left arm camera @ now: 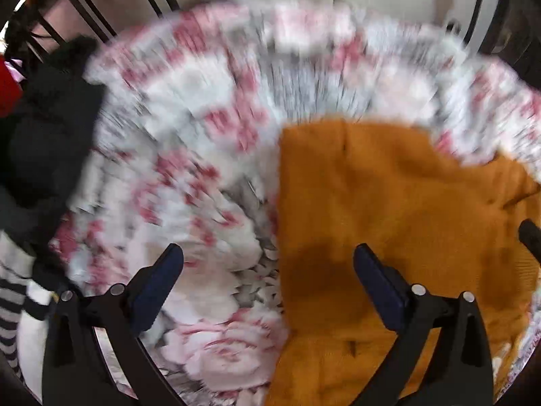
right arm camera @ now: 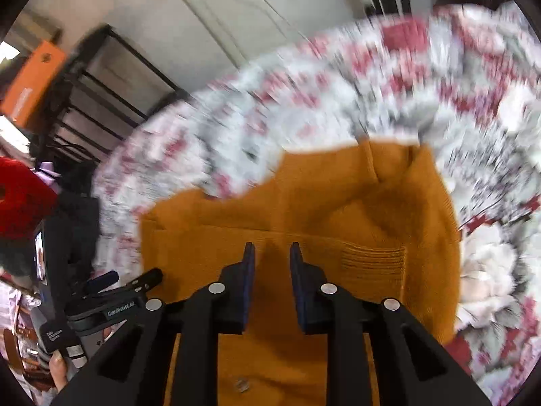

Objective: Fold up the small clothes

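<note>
A mustard-orange knitted garment (left arm camera: 389, 209) lies on a pink-and-white floral bedspread (left arm camera: 189, 142). My left gripper (left arm camera: 268, 257) is open above the garment's left edge, one finger over the bedspread and one over the knit. My right gripper (right arm camera: 272, 253) hovers over the garment (right arm camera: 321, 209), its fingers a narrow gap apart with nothing between them. A ribbed patch (right arm camera: 372, 257) and a small button (right arm camera: 241, 384) show on the knit. The left gripper (right arm camera: 111, 280) also shows at the left of the right wrist view.
Dark clothes (left arm camera: 44, 128) and a striped black-and-white piece (left arm camera: 13, 304) lie at the bed's left edge. A black metal bed frame (right arm camera: 101, 77) and a pale wall stand behind. A red item (right arm camera: 20, 199) and an orange box (right arm camera: 33, 77) are at the far left.
</note>
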`<state>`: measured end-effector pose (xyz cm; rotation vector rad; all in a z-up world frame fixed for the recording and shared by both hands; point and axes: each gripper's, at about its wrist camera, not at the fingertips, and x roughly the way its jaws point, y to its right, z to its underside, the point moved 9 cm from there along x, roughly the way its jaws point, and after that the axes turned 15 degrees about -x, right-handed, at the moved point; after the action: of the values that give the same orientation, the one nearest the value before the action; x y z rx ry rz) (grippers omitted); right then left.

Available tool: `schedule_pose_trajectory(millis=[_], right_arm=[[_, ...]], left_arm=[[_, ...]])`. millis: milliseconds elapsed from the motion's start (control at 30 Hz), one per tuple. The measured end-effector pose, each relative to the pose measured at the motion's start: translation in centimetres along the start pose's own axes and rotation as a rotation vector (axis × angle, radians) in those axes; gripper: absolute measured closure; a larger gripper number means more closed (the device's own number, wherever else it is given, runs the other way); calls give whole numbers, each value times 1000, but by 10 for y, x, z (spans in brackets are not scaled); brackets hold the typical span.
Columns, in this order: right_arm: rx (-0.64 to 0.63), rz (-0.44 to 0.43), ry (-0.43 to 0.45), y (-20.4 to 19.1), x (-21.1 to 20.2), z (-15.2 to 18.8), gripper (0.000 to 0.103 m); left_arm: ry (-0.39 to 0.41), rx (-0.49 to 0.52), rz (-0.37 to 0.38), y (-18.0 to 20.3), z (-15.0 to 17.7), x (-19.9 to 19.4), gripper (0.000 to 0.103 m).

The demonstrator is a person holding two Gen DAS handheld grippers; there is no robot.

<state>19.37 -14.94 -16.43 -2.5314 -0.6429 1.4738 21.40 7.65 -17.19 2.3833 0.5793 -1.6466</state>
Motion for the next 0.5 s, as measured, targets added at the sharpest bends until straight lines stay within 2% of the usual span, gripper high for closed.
schedule_pose_trajectory(millis=[67, 100, 167, 200, 233, 300, 333, 400, 500], right_arm=[[-21, -11, 4, -10, -9, 1, 70], [-31, -14, -13, -14, -11, 8, 64], [-40, 17, -87, -10, -2, 32, 60], [-34, 50, -177, -2, 14, 56, 62], [-19, 33, -207, 3, 22, 70, 65], [8, 29, -177, 8, 12, 76, 68], [27, 33, -184, 6, 1, 73, 66], [47, 1, -149, -2, -20, 68, 64], [57, -12, -122, -10, -52, 77, 61]], left_arm=[[5, 32, 61, 6, 9, -16, 5], [-4, 67, 45, 8, 17, -13, 5], [-81, 178, -97, 3, 48, 18, 4], [-127, 202, -139, -2, 66, 33, 4], [-147, 176, -136, -7, 77, 38, 4], [-173, 138, -127, -12, 84, 28, 5], [-188, 143, -102, -11, 87, 17, 5], [-167, 148, -58, -11, 93, -7, 5], [-152, 171, -45, -16, 105, -30, 5]])
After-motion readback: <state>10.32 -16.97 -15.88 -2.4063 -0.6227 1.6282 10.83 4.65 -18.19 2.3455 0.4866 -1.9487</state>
